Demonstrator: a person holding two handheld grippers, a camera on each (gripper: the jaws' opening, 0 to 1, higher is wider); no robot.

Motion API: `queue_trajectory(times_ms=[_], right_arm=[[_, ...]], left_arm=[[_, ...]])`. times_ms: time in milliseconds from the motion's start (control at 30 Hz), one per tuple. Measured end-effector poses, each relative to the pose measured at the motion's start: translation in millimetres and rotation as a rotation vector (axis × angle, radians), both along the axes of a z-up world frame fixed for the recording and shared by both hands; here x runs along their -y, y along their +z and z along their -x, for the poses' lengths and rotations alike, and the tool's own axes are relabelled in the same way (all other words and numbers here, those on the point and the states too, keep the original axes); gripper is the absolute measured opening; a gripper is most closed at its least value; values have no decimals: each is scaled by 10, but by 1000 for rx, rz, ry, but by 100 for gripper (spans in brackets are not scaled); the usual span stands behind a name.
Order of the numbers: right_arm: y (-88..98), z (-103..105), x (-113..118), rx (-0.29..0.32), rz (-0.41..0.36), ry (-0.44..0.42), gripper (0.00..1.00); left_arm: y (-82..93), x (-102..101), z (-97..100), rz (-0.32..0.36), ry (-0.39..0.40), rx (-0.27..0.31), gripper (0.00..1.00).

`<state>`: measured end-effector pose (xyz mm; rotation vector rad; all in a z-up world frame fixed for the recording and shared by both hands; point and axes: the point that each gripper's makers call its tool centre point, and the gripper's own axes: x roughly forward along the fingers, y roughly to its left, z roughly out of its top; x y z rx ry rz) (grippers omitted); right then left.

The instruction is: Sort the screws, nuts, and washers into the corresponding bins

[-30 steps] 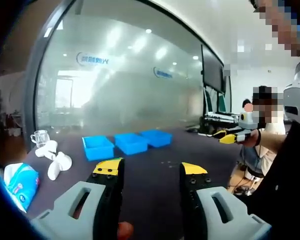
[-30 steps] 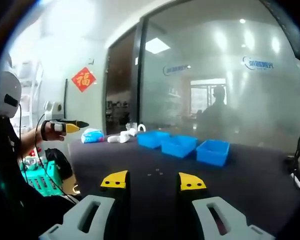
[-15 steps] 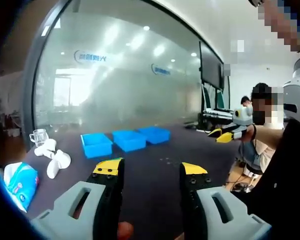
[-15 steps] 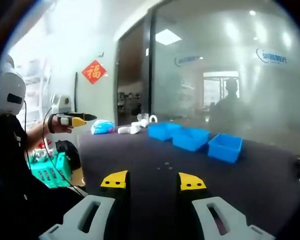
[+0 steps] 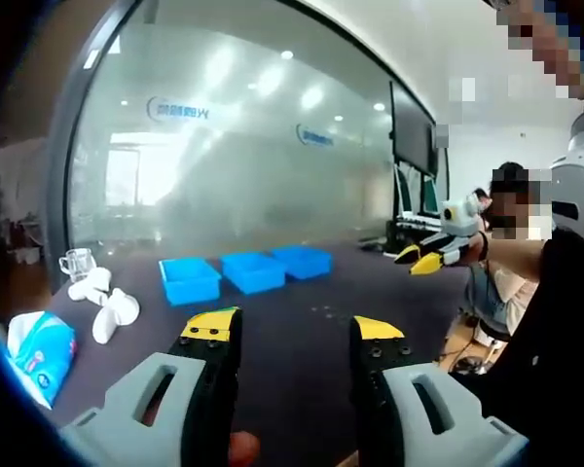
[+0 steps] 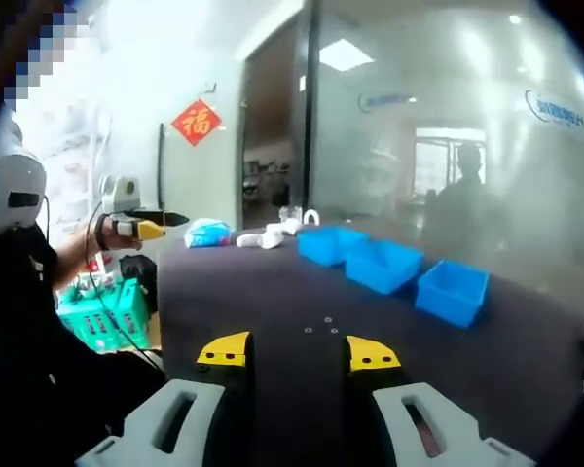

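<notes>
Left gripper point(image 5: 294, 331): jaws parted, nothing between them, held above the dark table point(image 5: 302, 379). Right gripper point(image 6: 298, 352): jaws likewise spread and empty.

In the left gripper view, three blue bins point(image 5: 245, 273) stand in a row well ahead of the jaws, offset toward the left jaw. The small hardware pieces point(image 5: 327, 312) lie loose on the table just beyond the right jaw tip, between the jaws and the bins (too small to tell screws, nuts and washers apart). Beyond the left jaw, near the table edge, lie white objects point(image 5: 105, 309), a glass cup point(image 5: 77, 264) and a blue-and-white packet point(image 5: 39, 352).

In the right gripper view, the hardware pieces point(image 6: 319, 325) sit directly ahead, in line with the gap between the jaws. The bins point(image 6: 384, 266) lie farther out, beyond the right jaw. The left gripper point(image 6: 148, 225) shows well off to the left, raised beside the table.
</notes>
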<state>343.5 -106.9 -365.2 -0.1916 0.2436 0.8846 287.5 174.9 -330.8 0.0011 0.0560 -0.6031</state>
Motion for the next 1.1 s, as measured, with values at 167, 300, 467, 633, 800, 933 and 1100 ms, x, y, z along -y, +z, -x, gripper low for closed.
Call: queue_trajectory(times_ms=[167, 300, 467, 633, 800, 933, 1100], right_arm=[[-7, -43, -96, -32, 45, 39, 31], [-17, -104, -178, -58, 92, 72, 31], [-45, -174, -254, -80, 135, 101, 30], [-129, -219, -352, -112, 203, 146, 30], [-225, -264, -484, -139, 277, 194, 29], [-290, -344, -594, -154, 328, 227, 28], [-368, -441, -713, -183, 391, 271, 27]], left_arm=[[8, -22, 13, 3, 2, 3, 43], [13, -38, 18, 6, 5, 7, 43], [-4, -60, 25, 4, 6, 4, 43], [-45, -89, 35, 2, 6, -7, 43], [-86, -105, 37, 2, 6, -16, 43], [-121, -96, 41, -4, 2, -28, 43], [-129, -81, 46, -3, -2, -33, 43]])
